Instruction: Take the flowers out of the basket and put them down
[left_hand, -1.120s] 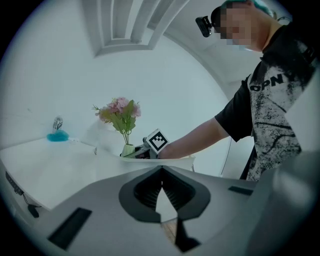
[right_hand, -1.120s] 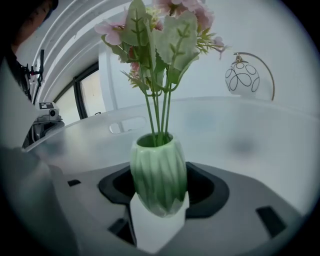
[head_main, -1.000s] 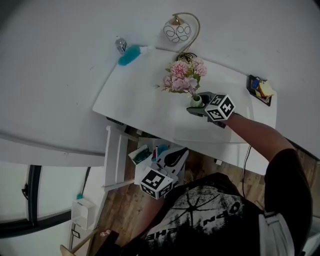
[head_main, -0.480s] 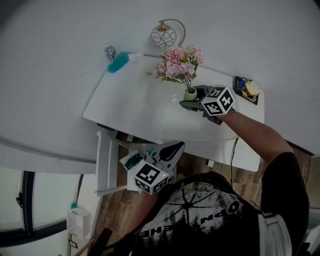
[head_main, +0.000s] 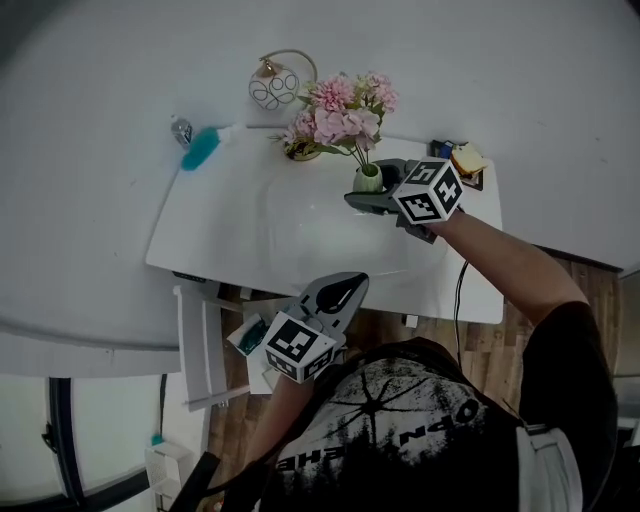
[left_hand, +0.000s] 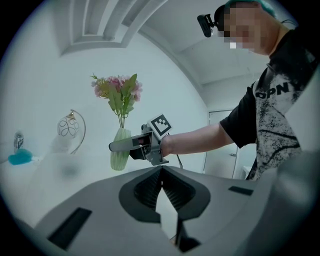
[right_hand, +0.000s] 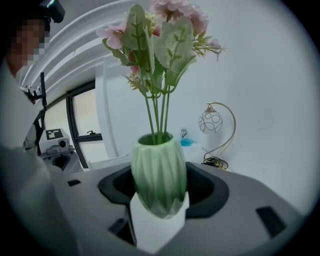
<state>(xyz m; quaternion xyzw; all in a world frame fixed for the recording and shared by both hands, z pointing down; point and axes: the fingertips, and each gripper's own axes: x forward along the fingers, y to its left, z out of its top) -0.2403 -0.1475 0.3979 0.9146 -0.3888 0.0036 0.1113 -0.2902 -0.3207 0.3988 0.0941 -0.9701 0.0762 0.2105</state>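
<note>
**Green vase gripped, ready to set down**

Head view: right gripper clamps the vase of flowers by the back edge of the table, right of middle; left gripper hangs off the front edge. Left gripper view: its jaws are together, empty. Right gripper view: jaws squeeze the vase's belly, stems upright. Lower it level, clear of the lamp, and release once the base sits flat.

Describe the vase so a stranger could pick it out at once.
Find the white table; over its far right part the right gripper is shut on a small vase. It is pale green and ribbed, the only thing holding pink flowers.
</note>
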